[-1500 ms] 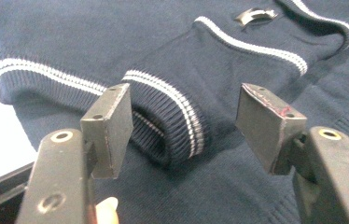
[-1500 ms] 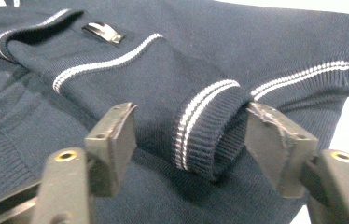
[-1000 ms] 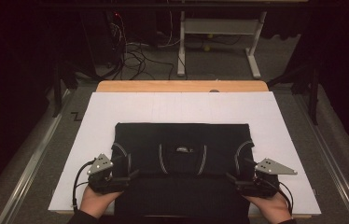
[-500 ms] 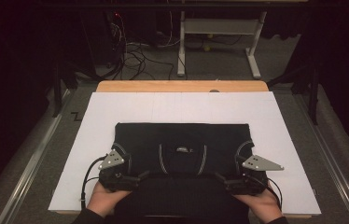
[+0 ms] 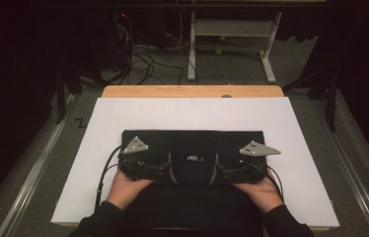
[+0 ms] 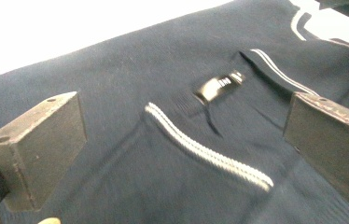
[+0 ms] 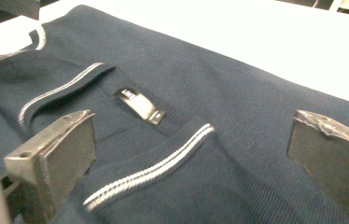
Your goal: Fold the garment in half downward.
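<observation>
**Both grippers spread wide above a folded navy garment**

Nearest the person, the left gripper and the right gripper point inward at each other over the near part of the folded navy knit garment. The left gripper's jaws have just been opening and now stand wide apart with nothing pinched between them; the right gripper's jaws are likewise spread, clear of the fabric. Between and just beyond the fingers lies the white-striped neckline, with the black neck label just past it. The garment rests flat on a white sheet covering the table, whose wooden edge shows at the far side.
</observation>
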